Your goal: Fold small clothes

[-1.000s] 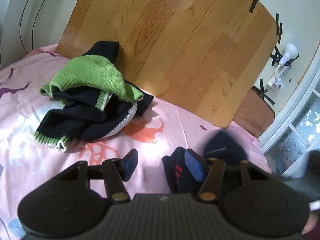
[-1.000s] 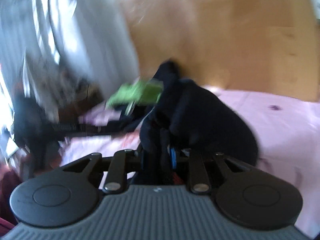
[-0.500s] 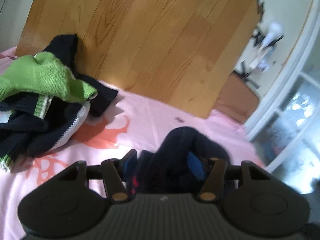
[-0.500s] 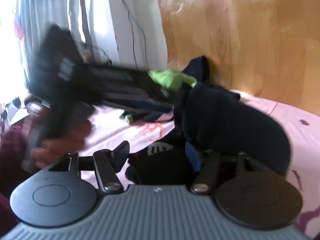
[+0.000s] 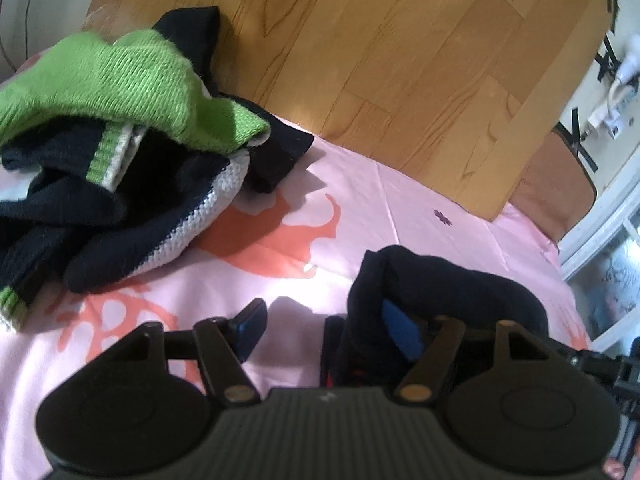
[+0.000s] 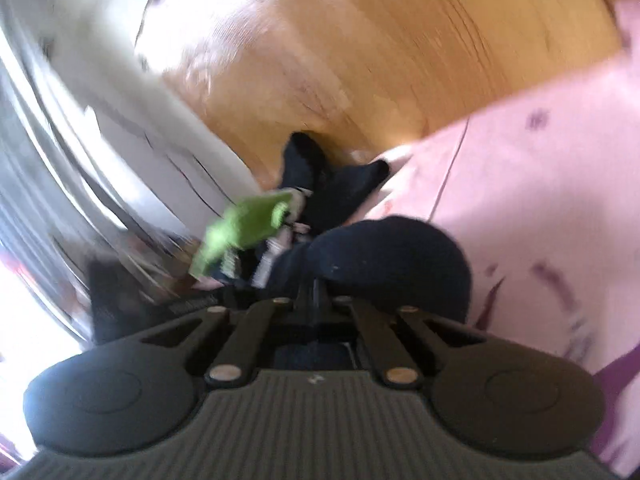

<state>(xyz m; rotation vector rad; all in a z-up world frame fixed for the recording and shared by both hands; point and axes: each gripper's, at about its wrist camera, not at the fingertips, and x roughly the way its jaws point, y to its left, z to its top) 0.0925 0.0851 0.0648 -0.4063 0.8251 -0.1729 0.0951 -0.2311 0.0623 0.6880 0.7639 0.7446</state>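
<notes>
Open pink bed sheet runs between the pile of green and navy knitwear on the left and the dark bundled sock on the right: a clear lane forward. The wooden board stands upright at the far edge and blocks passage beyond. The sock crowds the left claw on its right side. In the right wrist view, blurred, the same sock bulks directly ahead of the right claw.
</notes>
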